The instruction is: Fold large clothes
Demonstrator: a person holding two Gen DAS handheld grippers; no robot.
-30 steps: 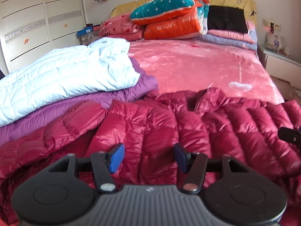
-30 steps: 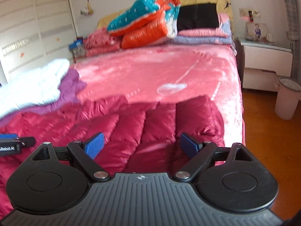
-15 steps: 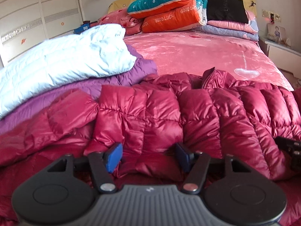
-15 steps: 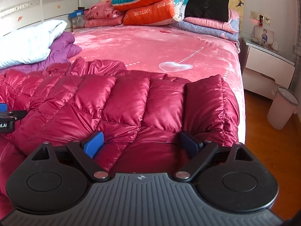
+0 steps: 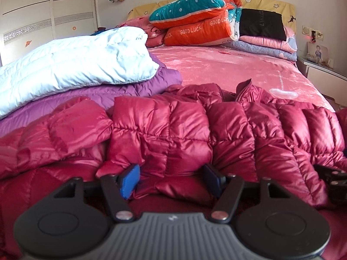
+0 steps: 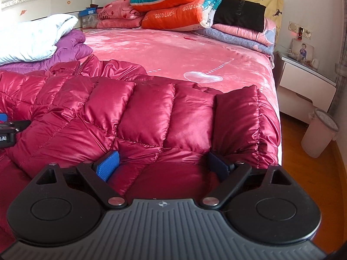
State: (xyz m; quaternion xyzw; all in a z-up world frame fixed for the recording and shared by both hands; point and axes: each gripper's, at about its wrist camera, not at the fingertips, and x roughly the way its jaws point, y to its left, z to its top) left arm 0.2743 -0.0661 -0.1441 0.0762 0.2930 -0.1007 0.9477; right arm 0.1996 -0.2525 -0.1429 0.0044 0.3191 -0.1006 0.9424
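Sprawling across the near end of the bed (image 6: 173,49) is the dark red down jacket (image 5: 173,130), puffy and shiny, collar and zipper pointing toward the headboard, one edge hanging right at the bed's side. Pink bedspread underneath. Just beside the jacket sits a white quilted coat (image 5: 76,65) stacked on a purple one (image 5: 97,95). Up by the headboard there's a folded teal-and-orange quilt (image 5: 195,21) on the pillows, plus a black garment (image 5: 260,23) on a pink and grey stack. Nightstand (image 6: 303,80) and a pale bin (image 6: 321,134) on the wood floor. The left tool (image 5: 171,178) sits low on the jacket, jaws fairly wide, a fold of fabric bulging between them, not pinched. The right tool (image 6: 164,164) is wide too, straddling the hem near the bed's edge, blue pads (image 6: 108,164) not squeezing anything.
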